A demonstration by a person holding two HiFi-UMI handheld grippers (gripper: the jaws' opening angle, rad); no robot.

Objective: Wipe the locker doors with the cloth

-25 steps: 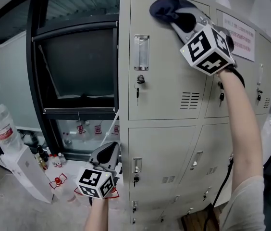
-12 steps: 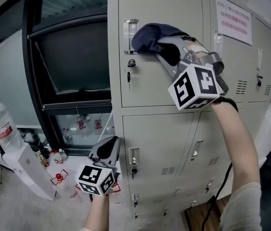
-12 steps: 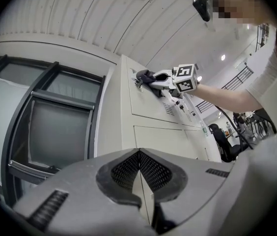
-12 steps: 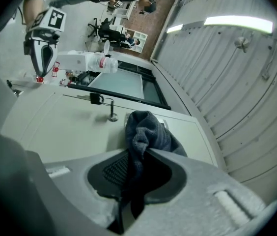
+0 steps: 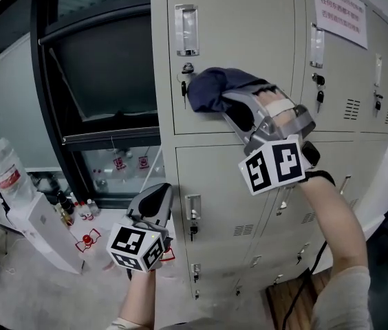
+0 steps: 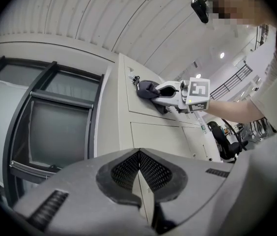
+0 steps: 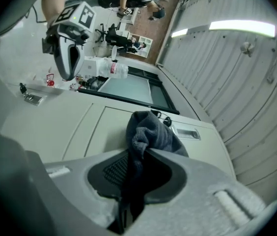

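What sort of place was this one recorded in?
Probably a workplace or lab locker area: a bank of keyed grey metal lockers, a printed notice on one door, and an office chair on the open floor nearby.

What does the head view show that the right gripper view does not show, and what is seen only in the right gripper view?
Only the head view shows the paper notice on a neighbouring locker and the lower door beneath the one being wiped. Only the right gripper view shows the ceiling light strip and, from close up, the right gripper with its jaws closed on the cloth. Both show the cloth against the upper locker door, and the left gripper with nothing in it.
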